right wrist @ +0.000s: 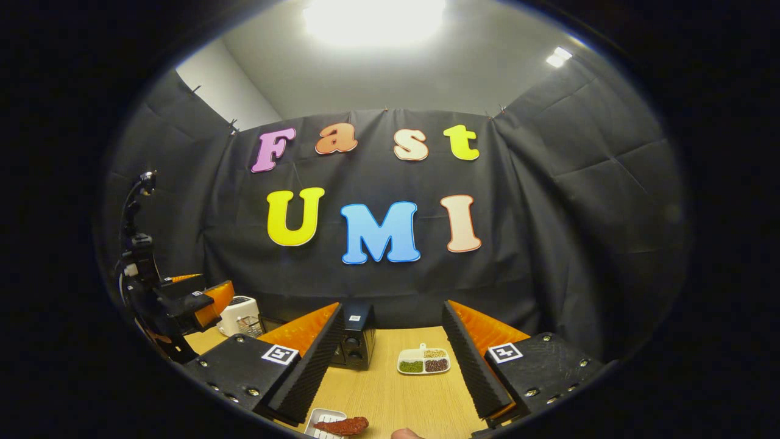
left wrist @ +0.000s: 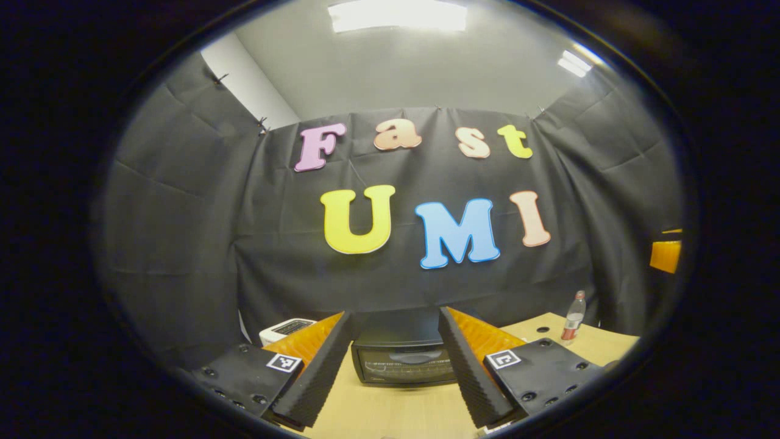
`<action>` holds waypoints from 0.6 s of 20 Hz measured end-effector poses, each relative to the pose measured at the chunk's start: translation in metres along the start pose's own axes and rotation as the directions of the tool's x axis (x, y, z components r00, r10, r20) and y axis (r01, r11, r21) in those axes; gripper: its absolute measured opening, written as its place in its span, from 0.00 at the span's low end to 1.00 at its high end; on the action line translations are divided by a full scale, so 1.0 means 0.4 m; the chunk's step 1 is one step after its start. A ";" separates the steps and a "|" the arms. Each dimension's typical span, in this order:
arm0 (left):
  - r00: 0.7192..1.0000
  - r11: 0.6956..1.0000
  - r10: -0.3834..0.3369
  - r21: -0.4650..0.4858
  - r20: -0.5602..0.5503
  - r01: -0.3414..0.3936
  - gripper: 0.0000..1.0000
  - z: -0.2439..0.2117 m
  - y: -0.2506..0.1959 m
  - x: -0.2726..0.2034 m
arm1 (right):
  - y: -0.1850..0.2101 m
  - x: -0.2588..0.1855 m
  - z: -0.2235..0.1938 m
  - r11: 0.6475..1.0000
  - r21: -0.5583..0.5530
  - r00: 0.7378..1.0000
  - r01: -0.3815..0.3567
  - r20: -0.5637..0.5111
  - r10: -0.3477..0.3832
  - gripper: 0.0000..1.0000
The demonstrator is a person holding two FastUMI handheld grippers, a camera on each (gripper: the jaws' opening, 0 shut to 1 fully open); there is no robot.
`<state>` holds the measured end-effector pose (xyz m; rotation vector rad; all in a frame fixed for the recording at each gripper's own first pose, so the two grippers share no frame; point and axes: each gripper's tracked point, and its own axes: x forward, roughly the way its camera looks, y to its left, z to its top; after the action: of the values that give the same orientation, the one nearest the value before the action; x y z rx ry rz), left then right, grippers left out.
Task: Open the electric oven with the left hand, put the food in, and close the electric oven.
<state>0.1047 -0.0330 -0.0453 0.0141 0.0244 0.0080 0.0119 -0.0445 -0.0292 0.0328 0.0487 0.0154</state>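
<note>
The wooden table [right wrist: 390,390] runs back to the black cloth wall, with bare wood between the things on it. In the left gripper view the electric oven [left wrist: 405,360] sits on the table straight ahead, its glass door shut and facing the camera, framed between the 2 fingers. A white appliance [left wrist: 286,329] stands just left of it, near the wall, and a bottle [left wrist: 573,318] stands well off to the right, near the table's far edge.

The left gripper [left wrist: 396,372] is spread wide, holding nothing and touching nothing, with open table beneath it.

In the right gripper view the oven shows end-on behind the left finger. A white divided dish [right wrist: 424,360] lies to its right, in open space. The food [right wrist: 341,425], a reddish piece on a small white plate [right wrist: 318,419], lies at the near edge.

The right gripper [right wrist: 390,378] is also wide apart and empty, above bare wood.
</note>
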 end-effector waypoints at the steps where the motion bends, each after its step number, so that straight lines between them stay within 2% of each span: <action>1: 1.000 1.000 -0.005 -0.001 -0.008 0.005 0.94 -0.022 0.004 0.023 | 0.002 0.008 0.002 1.000 -0.001 1.000 0.013 0.003 -0.013 0.97; 2: 1.000 1.000 -0.014 -0.007 -0.015 0.014 0.99 -0.038 0.003 0.047 | 0.006 0.014 0.008 1.000 -0.001 1.000 0.024 0.010 -0.024 0.97; 8: 0.994 0.996 -0.081 -0.029 -0.080 0.079 0.99 -0.156 -0.019 0.192 | 0.024 0.056 0.010 0.995 -0.031 0.995 0.097 0.019 -0.096 0.97; 9: 0.992 0.995 -0.094 -0.033 -0.087 0.091 0.94 -0.173 -0.025 0.214 | 0.030 0.064 0.004 0.994 -0.031 0.994 0.104 0.013 -0.104 0.97; 12: 0.988 0.993 -0.115 -0.031 -0.103 0.113 0.94 -0.221 -0.035 0.274 | 0.042 0.080 -0.004 0.991 -0.047 0.992 0.126 -0.001 -0.127 0.97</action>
<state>0.2123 -0.0449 -0.1366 -0.0127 0.1301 -0.1056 0.0436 -0.0270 -0.0319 -0.0171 0.0546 -0.1102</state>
